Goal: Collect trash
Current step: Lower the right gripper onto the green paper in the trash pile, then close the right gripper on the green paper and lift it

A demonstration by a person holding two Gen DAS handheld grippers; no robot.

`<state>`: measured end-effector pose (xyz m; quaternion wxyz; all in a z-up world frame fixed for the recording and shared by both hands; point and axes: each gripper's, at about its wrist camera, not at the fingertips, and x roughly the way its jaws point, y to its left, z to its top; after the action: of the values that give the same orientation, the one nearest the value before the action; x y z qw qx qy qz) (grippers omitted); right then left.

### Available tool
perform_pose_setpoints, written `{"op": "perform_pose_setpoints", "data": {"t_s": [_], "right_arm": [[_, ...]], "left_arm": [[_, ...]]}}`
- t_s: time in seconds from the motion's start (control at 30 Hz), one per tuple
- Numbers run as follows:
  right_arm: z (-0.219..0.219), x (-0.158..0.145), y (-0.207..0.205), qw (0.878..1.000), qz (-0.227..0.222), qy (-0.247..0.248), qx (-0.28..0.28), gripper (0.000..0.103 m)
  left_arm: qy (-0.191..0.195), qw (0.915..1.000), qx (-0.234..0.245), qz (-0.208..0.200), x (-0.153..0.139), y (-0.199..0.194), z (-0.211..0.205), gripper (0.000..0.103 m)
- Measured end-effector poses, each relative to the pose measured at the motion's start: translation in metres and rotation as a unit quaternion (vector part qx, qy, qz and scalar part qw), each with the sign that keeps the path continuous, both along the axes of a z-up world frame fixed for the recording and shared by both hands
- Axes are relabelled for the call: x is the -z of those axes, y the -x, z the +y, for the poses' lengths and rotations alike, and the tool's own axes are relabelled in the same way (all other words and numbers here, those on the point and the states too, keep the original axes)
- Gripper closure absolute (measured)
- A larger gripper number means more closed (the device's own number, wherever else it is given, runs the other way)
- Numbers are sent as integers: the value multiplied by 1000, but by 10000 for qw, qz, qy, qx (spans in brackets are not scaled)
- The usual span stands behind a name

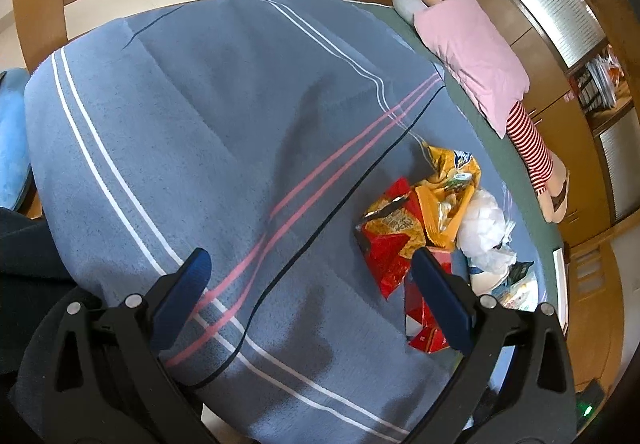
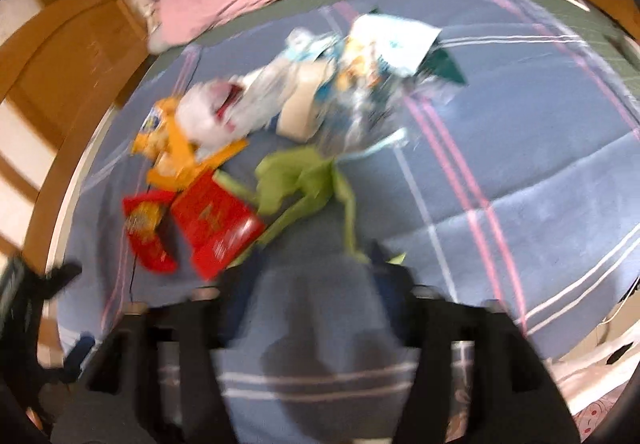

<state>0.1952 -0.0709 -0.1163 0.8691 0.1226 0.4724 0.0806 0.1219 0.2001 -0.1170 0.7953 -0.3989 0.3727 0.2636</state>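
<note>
A pile of trash lies on the blue striped blanket (image 1: 224, 132). It holds a red snack bag (image 1: 390, 244), a yellow bag (image 1: 448, 180), white crumpled plastic (image 1: 484, 228) and a red box (image 1: 424, 320). My left gripper (image 1: 316, 280) hangs open over bare blanket, left of the pile, its right finger in front of the red box. The right wrist view is blurred. In it my right gripper (image 2: 308, 276) stands open just short of a green plastic bag (image 2: 304, 180). One green strap runs down to its right finger. The red box (image 2: 216, 220) and clear wrappers (image 2: 360, 84) lie beyond.
A pink pillow (image 1: 472, 52) and a doll with red striped legs (image 1: 528, 140) lie on the green sheet (image 1: 480, 124) beyond the pile. A wooden bed frame (image 1: 36, 4) curves around the far side. A blue cushion (image 1: 12, 140) sits at the left edge.
</note>
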Motion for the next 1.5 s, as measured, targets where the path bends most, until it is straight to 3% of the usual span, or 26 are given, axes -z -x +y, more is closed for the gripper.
{"op": "perform_pose_setpoints", "data": {"t_s": [0.27, 0.3, 0.37, 0.4, 0.47, 0.57, 0.77, 1.33, 1.4, 1.43, 1.47, 1.5], "right_arm": [[17, 16, -53, 9965, -15, 809, 189, 24], [19, 20, -55, 9956, 11, 922, 167, 27], [22, 25, -57, 9966, 45, 827, 50, 51], [23, 27, -56, 9975, 67, 705, -46, 56], [26, 26, -52, 9981, 19, 596, -182, 75], [29, 20, -41, 9975, -52, 609, -347, 85], [17, 2, -8, 9983, -208, 378, -398, 89], [-25, 1, 19, 9999, -102, -48, -28, 87], [-27, 2, 16, 9999, -51, -102, 102, 67], [-28, 2, 13, 9997, -11, -147, 205, 45], [-28, 3, 9, 9995, -6, -187, 270, 35], [-26, 4, 4, 9993, -20, -232, 305, 35]], "left_arm": [[-88, 9998, 91, 136, 3, -6, -3, 3], [-89, 9998, 99, 143, 4, -6, -4, 3], [-92, 9998, 109, 155, 4, -6, -4, 3], [-95, 9998, 108, 159, 4, -6, -4, 3], [-102, 9997, 112, 168, 4, -6, -4, 3], [-107, 9997, 130, 168, 3, -7, -4, 3], [-92, 9997, 119, 170, 4, -7, -4, 3], [-82, 9990, 343, 271, 6, -12, -10, 3], [-104, 9990, 342, 270, 6, -12, -11, 3], [-98, 9990, 341, 271, 7, -12, -11, 3], [-92, 9990, 337, 276, 7, -12, -11, 3], [-87, 9990, 331, 282, 7, -12, -11, 3]]}}
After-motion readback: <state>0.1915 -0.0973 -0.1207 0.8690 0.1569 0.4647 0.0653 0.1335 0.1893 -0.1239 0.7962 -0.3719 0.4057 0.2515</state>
